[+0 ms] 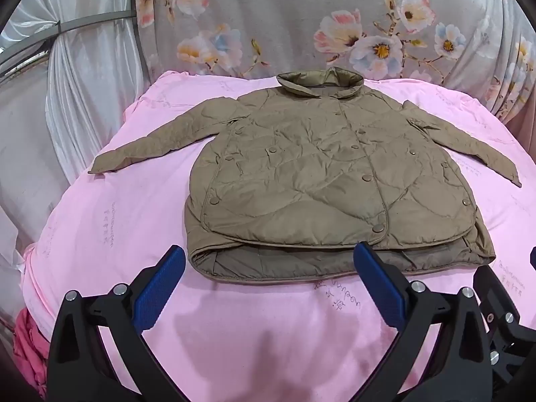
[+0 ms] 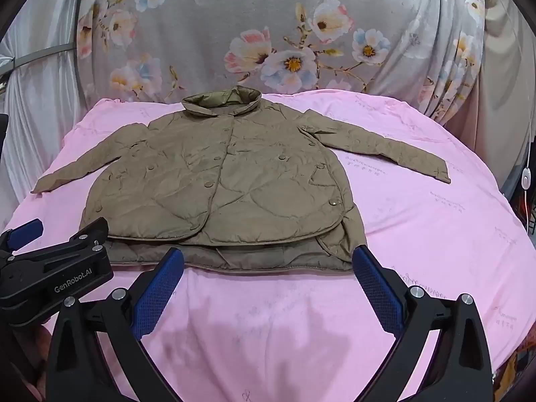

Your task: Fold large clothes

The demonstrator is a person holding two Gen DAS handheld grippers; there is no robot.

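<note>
The brown coat [image 1: 318, 174] lies flat, unfolded. Both tools, left tool [image 1: 268, 281] and right tool [image 2: 268, 281], are wide open, holding nothing. Next, probably grab a sleeve.

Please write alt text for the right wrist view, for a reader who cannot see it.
An olive quilted jacket lies flat, front up, sleeves spread, on a pink bed cover. The open right gripper hovers before its hem, holding nothing; the left gripper shows at the left edge. A floral cloth hangs behind.

Two wrist views side by side, angled downward over the near bed edge, both sharing the jacket [image 1: 321, 181].
</note>
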